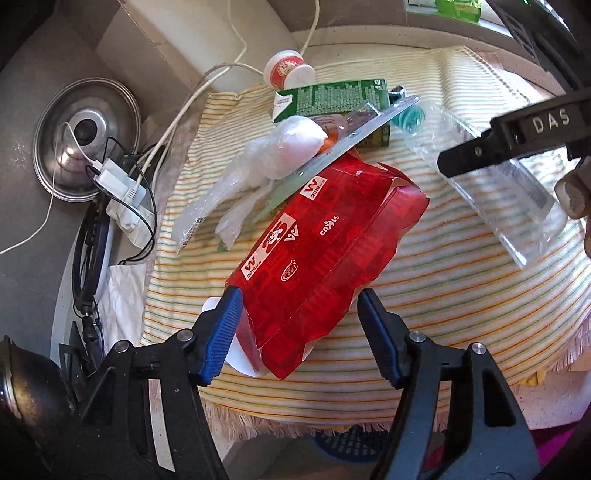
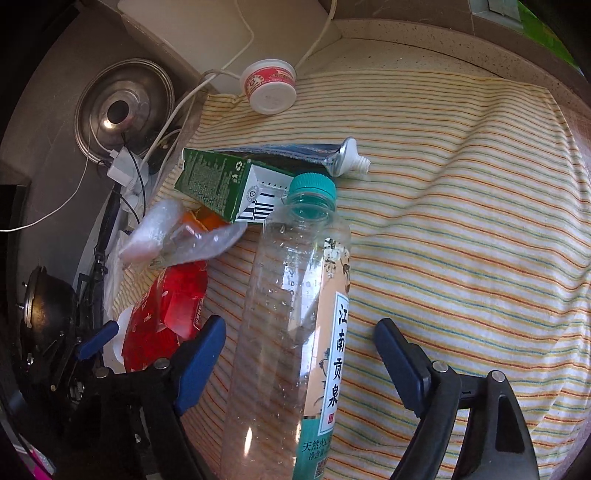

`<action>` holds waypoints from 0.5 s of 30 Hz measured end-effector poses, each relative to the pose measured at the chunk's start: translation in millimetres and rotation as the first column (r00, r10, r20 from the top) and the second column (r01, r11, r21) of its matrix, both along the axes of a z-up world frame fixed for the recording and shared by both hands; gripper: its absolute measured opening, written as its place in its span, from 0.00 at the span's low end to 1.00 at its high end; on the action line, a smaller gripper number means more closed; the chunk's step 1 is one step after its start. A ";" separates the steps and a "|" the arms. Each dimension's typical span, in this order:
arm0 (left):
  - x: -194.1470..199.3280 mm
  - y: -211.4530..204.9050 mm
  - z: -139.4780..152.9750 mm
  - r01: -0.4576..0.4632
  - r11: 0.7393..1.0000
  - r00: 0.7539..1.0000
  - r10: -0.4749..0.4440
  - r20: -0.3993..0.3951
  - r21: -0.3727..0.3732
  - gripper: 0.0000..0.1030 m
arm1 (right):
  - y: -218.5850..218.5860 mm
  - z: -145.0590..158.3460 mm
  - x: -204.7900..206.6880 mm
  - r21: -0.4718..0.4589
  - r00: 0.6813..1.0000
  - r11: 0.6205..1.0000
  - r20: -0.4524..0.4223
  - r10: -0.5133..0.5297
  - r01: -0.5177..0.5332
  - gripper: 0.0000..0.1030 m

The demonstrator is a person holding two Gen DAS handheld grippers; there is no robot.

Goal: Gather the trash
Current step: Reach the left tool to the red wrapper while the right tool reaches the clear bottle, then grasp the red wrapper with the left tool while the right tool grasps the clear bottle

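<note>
A red snack bag lies on the striped cloth. My left gripper is open, its blue fingers on either side of the bag's near end. The bag also shows in the right wrist view. A clear plastic bottle with a teal cap lies on the cloth between the open fingers of my right gripper. Further back lie a green carton, clear plastic wrappers, a squeezed tube and a small white cup.
A steel pot lid, chargers and cables lie left of the cloth on the grey counter. A blue basket shows below the cloth's fringed near edge. A white box stands at the back.
</note>
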State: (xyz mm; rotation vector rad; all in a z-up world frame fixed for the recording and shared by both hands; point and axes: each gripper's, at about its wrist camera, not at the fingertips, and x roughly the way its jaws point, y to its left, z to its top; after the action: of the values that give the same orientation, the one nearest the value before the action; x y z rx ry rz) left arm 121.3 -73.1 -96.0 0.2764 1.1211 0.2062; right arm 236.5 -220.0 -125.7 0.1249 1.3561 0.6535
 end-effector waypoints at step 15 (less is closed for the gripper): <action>48.1 12.4 2.4 0.018 0.992 1.000 -0.020 -0.009 -0.123 0.67 | -4.7 -2.5 6.7 0.055 0.998 0.998 -0.056 -0.002 0.005 0.69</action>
State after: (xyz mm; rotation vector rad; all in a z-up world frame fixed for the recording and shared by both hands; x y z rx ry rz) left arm 169.4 -60.6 -93.6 0.1785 1.1356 0.1184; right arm 243.1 -224.6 -128.2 0.1913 1.3922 0.6887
